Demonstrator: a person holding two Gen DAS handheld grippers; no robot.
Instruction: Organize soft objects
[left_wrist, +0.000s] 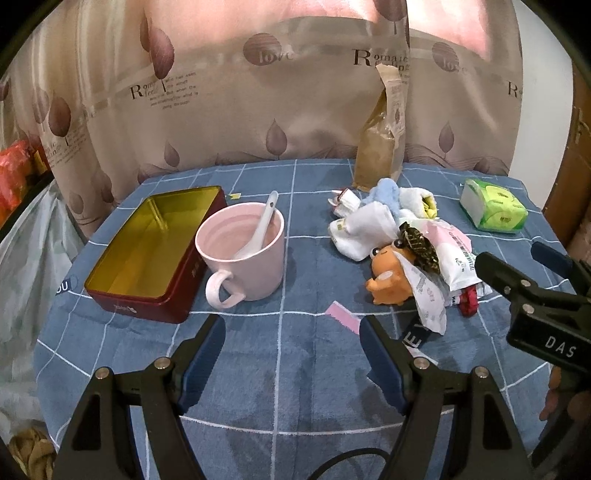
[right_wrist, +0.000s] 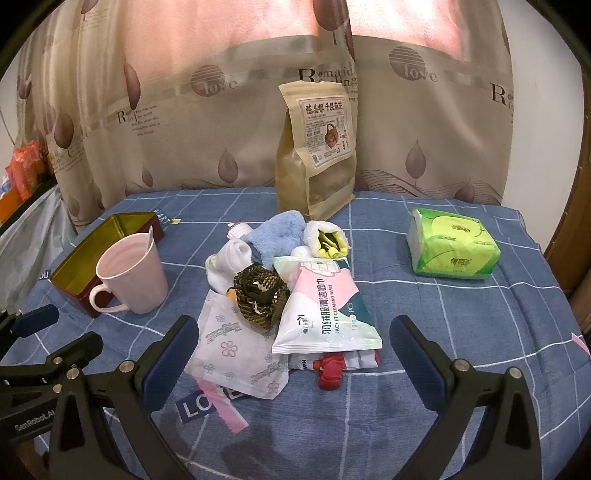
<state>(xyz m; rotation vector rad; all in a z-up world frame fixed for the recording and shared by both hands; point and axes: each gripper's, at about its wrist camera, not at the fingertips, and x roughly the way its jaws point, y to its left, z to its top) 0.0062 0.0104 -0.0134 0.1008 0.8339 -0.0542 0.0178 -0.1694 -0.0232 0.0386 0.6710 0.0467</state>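
Right ahead of my right gripper (right_wrist: 291, 343) lies the heap of soft things (right_wrist: 284, 280), its near edge reaching in between the two spread fingers. Nearest me are a flowered white packet (right_wrist: 236, 354) by the left finger and a wet-wipe pouch (right_wrist: 325, 317) in the middle, with a red clip (right_wrist: 330, 373) poking out under the pouch. Behind those sit a dark gold-patterned bundle (right_wrist: 258, 295), white socks (right_wrist: 229, 262), a blue towel (right_wrist: 277, 232) and a white roll with a yellow lining (right_wrist: 327, 240). The right gripper is wide open and holds nothing.

From my left gripper (left_wrist: 291, 354) the same heap is ahead and off to the right, well apart from its fingers; an orange plush toy (left_wrist: 388, 277) shows at the heap's near side. This gripper is also spread wide and empty, hovering over bare blue checked cloth (left_wrist: 295, 398).

Ahead and left of the left gripper stands a pink mug (left_wrist: 245, 254) with a white spoon (left_wrist: 260, 229) in it, touching an open red tin (left_wrist: 155, 254). Beyond the heap a brown snack bag (right_wrist: 317, 151) stands upright, and right of it lies a green tissue pack (right_wrist: 452, 247).
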